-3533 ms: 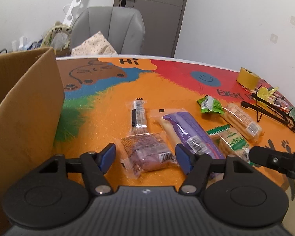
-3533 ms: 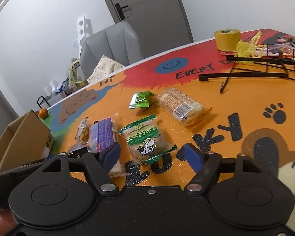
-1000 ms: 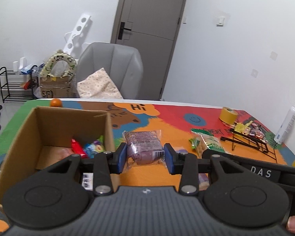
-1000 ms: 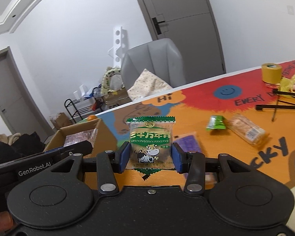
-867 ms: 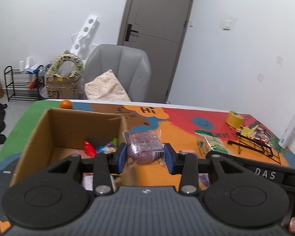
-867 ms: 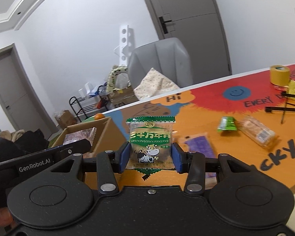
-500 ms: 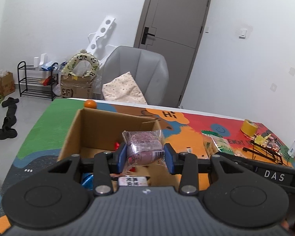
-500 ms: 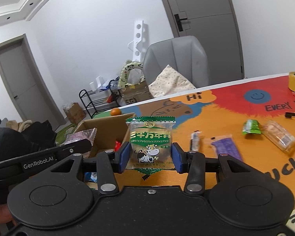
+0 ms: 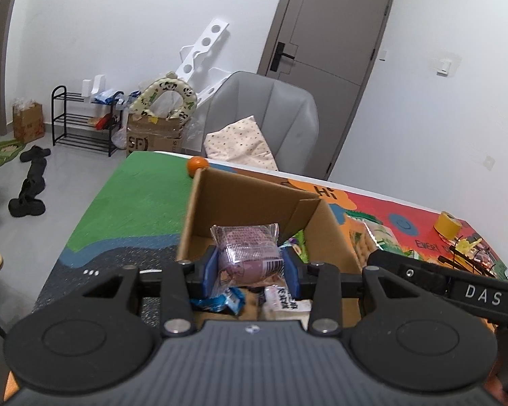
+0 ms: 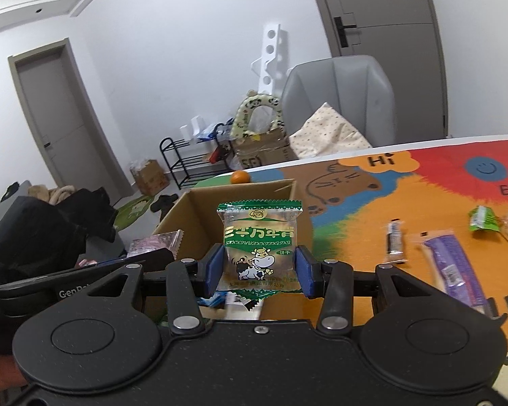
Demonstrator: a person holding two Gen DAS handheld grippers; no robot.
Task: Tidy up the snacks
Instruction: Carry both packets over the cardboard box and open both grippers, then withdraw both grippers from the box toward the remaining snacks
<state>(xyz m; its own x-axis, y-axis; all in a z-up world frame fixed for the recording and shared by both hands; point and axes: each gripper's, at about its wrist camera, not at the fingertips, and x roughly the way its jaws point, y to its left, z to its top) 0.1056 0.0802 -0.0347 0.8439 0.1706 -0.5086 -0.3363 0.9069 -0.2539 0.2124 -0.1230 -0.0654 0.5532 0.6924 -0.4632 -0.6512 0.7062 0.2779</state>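
Observation:
My left gripper (image 9: 250,267) is shut on a clear-wrapped purple snack (image 9: 245,253), held over the open cardboard box (image 9: 240,203). Several snack packets (image 9: 281,299) lie on the box floor below it. My right gripper (image 10: 258,270) is shut on a green cow-print biscuit packet (image 10: 259,237), hovering above the near right part of the same box (image 10: 199,216). In the right wrist view the left gripper's purple snack (image 10: 155,242) shows at left. A purple bar (image 10: 452,269), a slim dark stick snack (image 10: 395,242) and a green packet (image 10: 484,218) lie on the colourful table mat.
An orange (image 9: 196,165) sits on the table just behind the box. A yellow tape roll (image 9: 448,225) and a black wire rack (image 9: 470,257) stand at the far right. A grey chair (image 9: 264,125) with a cushion is behind the table. Floor drops away at left.
Both grippers have carried their snacks leftwards from the orange part of the mat to over the cardboard box. Both grips stay the same.

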